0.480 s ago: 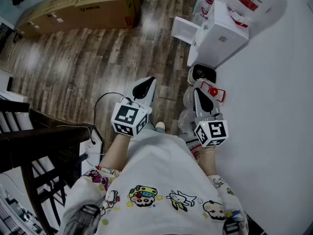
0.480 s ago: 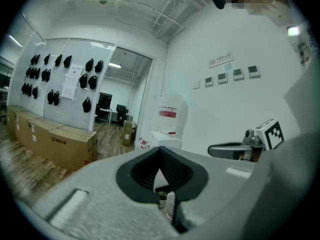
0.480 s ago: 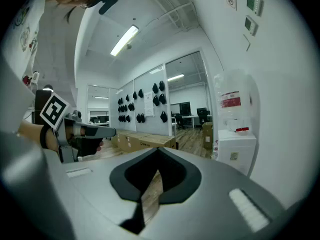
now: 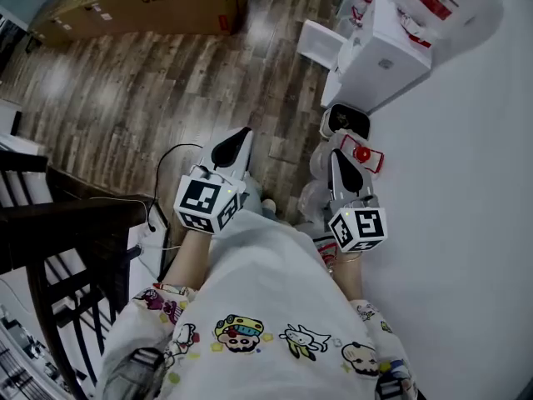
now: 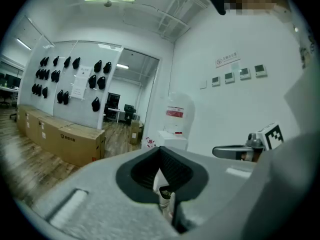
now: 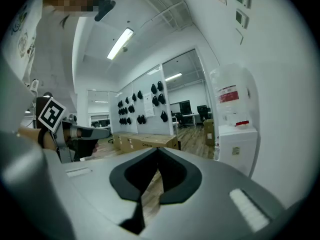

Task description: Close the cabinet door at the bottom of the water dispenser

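**Two empty grippers, dispenser door hanging open**

You are holding both grippers out in front of you, side by side and apart, each tilting slightly downward. The left gripper (image 4: 243, 134) is hovering over the wood floor (image 4: 150, 107). The right gripper (image 4: 336, 158) is hovering close to the white wall (image 4: 466, 182). Both pairs of fingers are clenched together and gripping nothing. The dispenser (image 4: 379, 57) is standing against the wall ahead of you, well apart from both grippers. Its door (image 4: 319, 44) is hanging open, sticking out from the base over the floor. A long cardboard box (image 4: 141, 2) is lying farther off to the left.
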